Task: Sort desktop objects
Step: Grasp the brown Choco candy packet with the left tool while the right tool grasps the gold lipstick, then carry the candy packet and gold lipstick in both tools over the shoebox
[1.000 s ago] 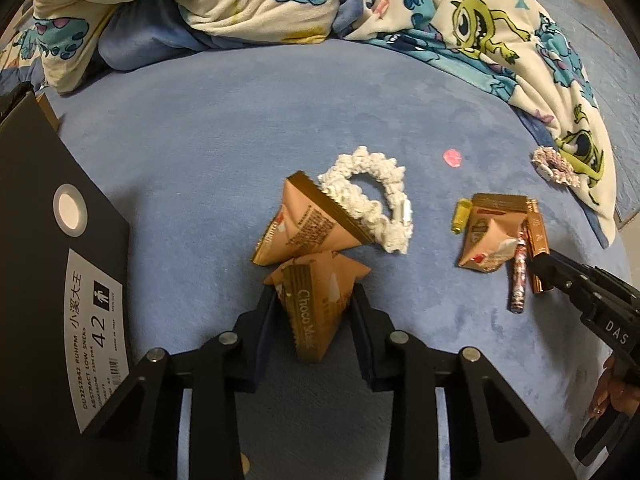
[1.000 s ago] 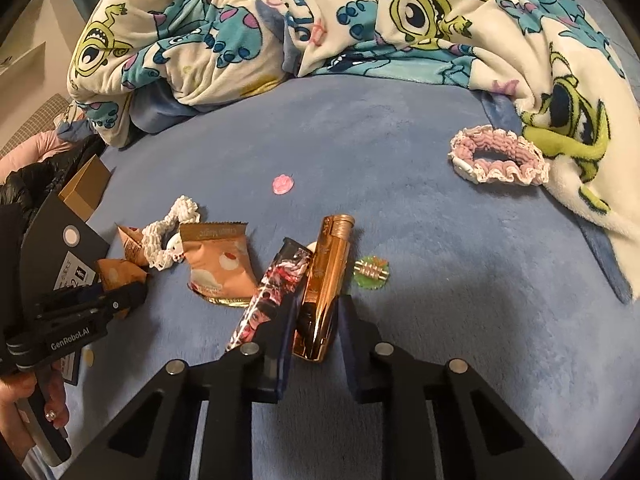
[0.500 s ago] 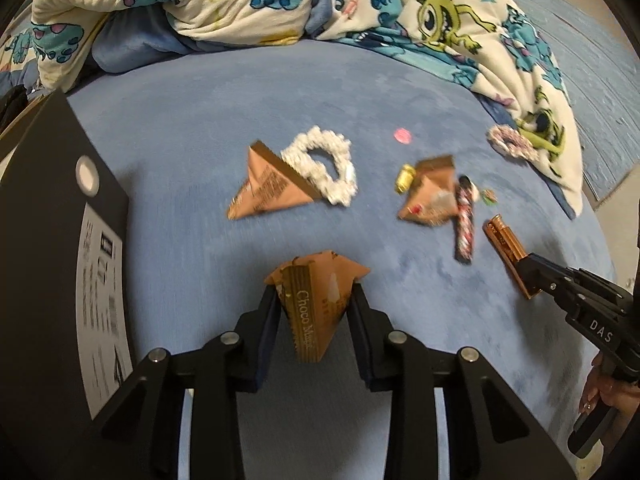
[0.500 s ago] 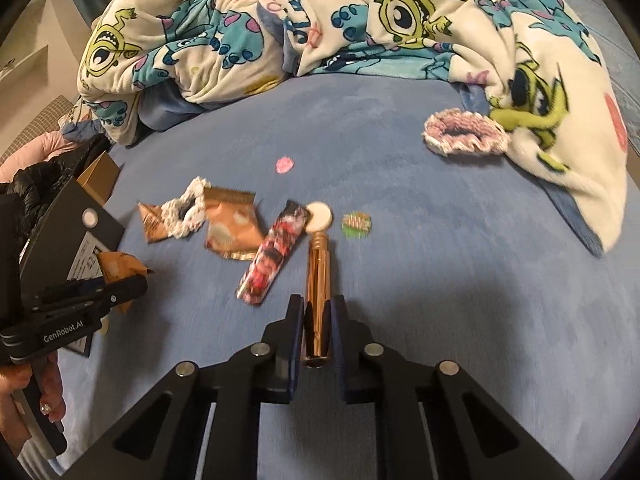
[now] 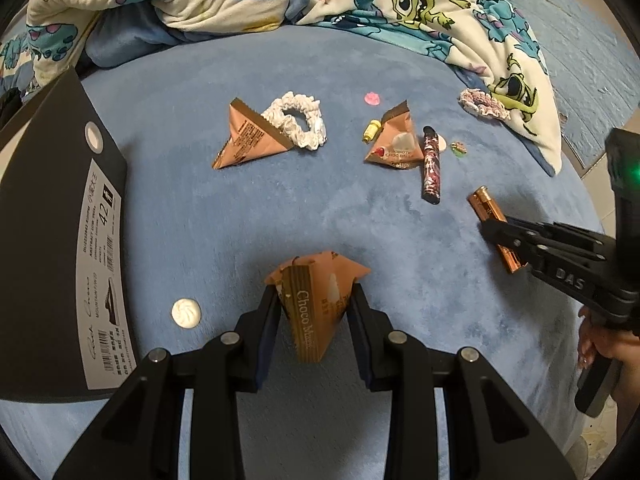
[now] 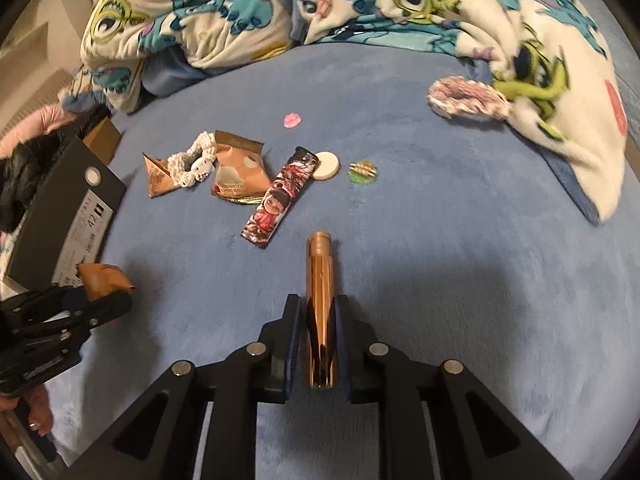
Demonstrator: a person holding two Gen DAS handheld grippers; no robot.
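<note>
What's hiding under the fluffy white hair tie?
A corner of a brown triangle snack packet pokes under the white hair tie. Blue blanket shows through its hole. Anything beneath the ruffles is covered.

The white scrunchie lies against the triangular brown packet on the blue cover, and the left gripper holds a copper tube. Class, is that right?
Not quite. The left gripper holds a brown Choco packet, as the left wrist view shows. The copper tube is in the right gripper. The white scrunchie does lie against the triangular packet.
</note>
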